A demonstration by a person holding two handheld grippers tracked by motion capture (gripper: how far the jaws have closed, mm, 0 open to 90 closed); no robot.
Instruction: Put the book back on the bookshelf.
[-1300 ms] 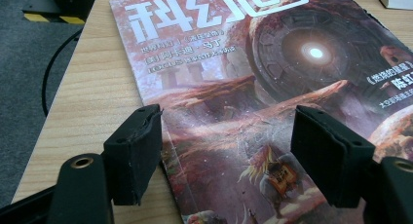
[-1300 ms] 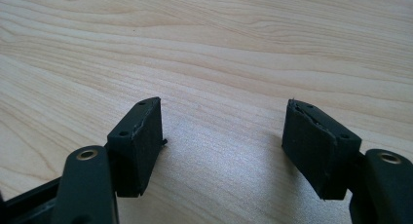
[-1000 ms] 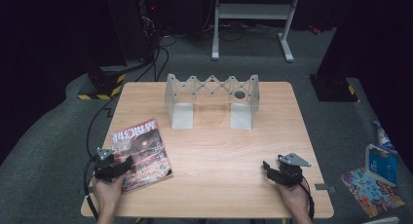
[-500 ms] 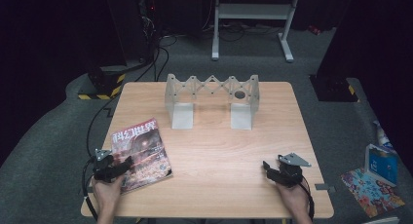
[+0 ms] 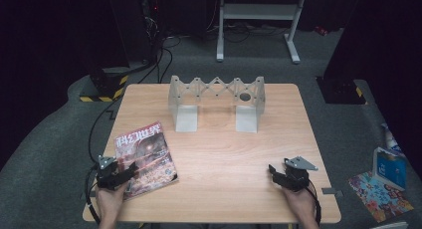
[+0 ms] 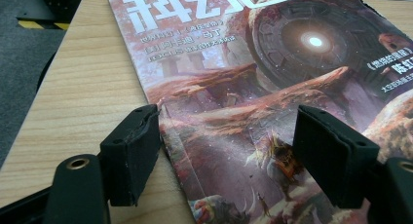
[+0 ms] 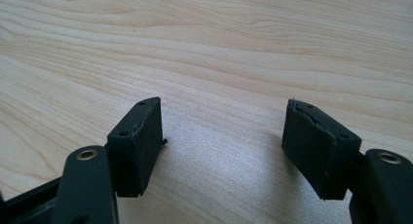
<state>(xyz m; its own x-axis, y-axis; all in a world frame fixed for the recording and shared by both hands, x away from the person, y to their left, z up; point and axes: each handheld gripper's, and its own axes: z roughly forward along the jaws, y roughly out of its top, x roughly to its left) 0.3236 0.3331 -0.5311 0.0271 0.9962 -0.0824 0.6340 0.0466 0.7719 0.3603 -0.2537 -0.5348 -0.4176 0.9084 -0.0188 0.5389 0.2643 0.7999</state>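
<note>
High view: you look forward and down from above your side of the counter [image 5: 219, 159], far off.
Left claw [image 6: 226, 153] view: close and low along its jaws, facing the magazine [image 6: 272, 87] just ahead.
Right claw [image 7: 224, 136] view: close, facing bare counter ahead.
Shared: the counter's surface.

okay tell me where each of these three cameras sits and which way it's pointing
High view: above the person's edge of the table, looking forward and down; both hands show, with left gripper and right gripper.
Left gripper view: on that gripper, looking over the magazine; open jaws show.
Right gripper view: on that gripper, facing bare tabletop; open jaws.
Shared: the magazine, in the high and left views.
</note>
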